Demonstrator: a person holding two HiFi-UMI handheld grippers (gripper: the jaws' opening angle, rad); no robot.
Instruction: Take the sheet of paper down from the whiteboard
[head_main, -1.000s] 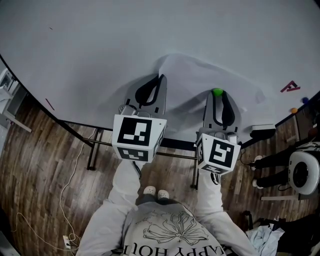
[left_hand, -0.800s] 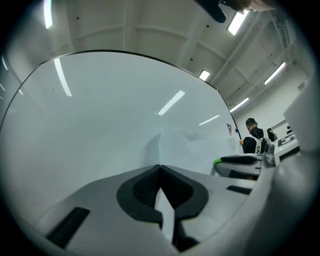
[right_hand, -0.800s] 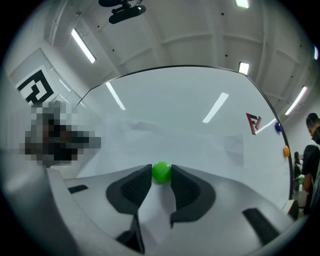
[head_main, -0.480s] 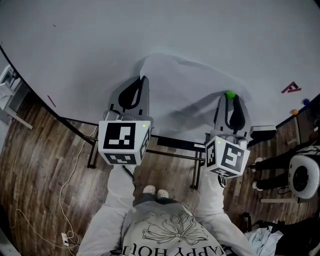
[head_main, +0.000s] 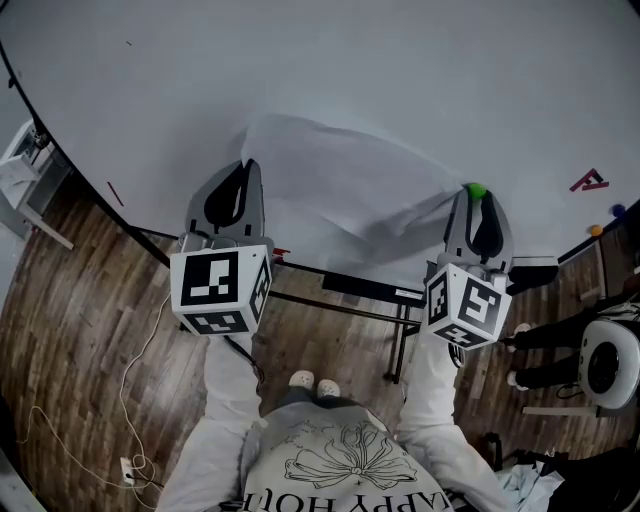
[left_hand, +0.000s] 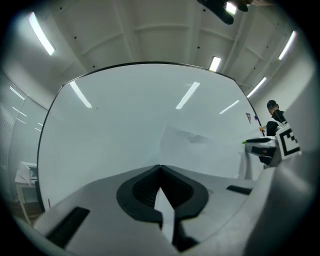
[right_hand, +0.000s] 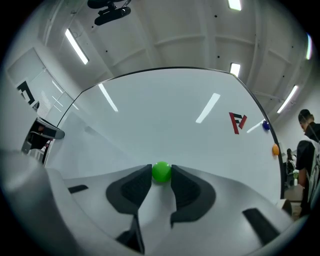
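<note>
A white sheet of paper (head_main: 340, 190) lies rumpled against the whiteboard (head_main: 330, 60). My left gripper (head_main: 243, 166) is shut on the sheet's left edge; in the left gripper view a sliver of paper (left_hand: 165, 210) shows between the closed pads, and the rest of the sheet (left_hand: 197, 150) spreads rightwards. My right gripper (head_main: 476, 192) is at the sheet's right end, its fingertips closed on a green ball magnet (head_main: 475, 189) that sits on the board. In the right gripper view the green magnet (right_hand: 161, 171) is pinched between both tips.
A red logo mark (head_main: 588, 181) and blue (head_main: 616, 211) and orange (head_main: 597, 230) magnets are on the board's right side. An eraser (head_main: 528, 265) rests on the board's ledge. A person's legs (head_main: 545, 325) are at the right, a white table (head_main: 25, 170) at the left.
My left gripper has moved left along the board with the sheet's edge, drawing the paper out wider. The right gripper with the green magnet has shifted slightly right.
</note>
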